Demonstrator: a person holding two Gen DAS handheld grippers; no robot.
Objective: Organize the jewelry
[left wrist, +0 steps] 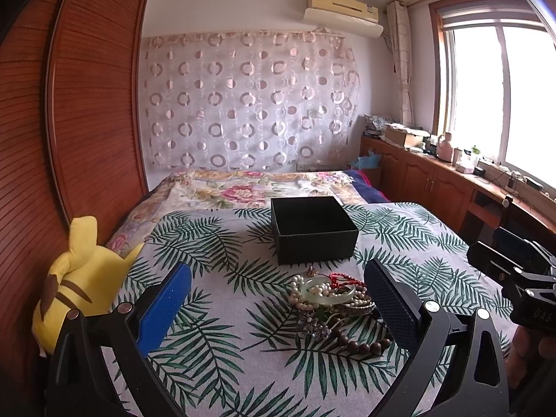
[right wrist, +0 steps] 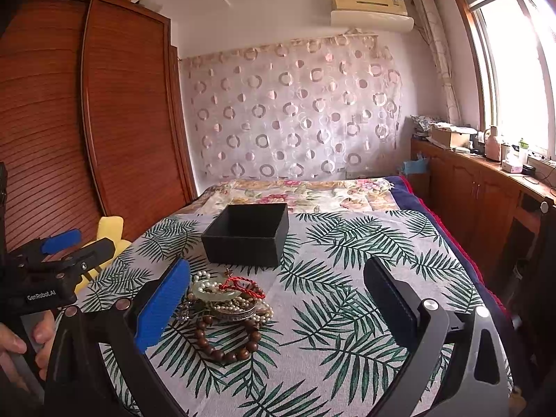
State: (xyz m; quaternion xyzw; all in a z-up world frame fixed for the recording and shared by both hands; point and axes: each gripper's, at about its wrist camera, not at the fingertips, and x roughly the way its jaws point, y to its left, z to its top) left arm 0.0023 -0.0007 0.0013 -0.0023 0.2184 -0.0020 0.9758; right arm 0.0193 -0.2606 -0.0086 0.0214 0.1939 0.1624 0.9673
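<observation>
A pile of jewelry (left wrist: 333, 299) lies on the leaf-print cloth (left wrist: 222, 347): a pale green bangle (left wrist: 328, 292), pearls, a red cord bracelet (left wrist: 344, 278) and a brown wooden bead bracelet (left wrist: 361, 345). An open black box (left wrist: 312, 229) stands just behind it. My left gripper (left wrist: 278, 299) is open and empty, the pile by its right finger. My right gripper (right wrist: 278, 299) is open and empty, with the pile (right wrist: 226, 299) by its left finger and the box (right wrist: 248, 232) beyond. The left gripper also shows in the right wrist view (right wrist: 66, 246).
A yellow plush toy (left wrist: 80, 278) sits at the bed's left edge by the wooden wardrobe (left wrist: 69, 104). A floral quilt (left wrist: 243, 187) covers the far bed. A wooden cabinet (left wrist: 434, 173) with clutter runs under the window on the right.
</observation>
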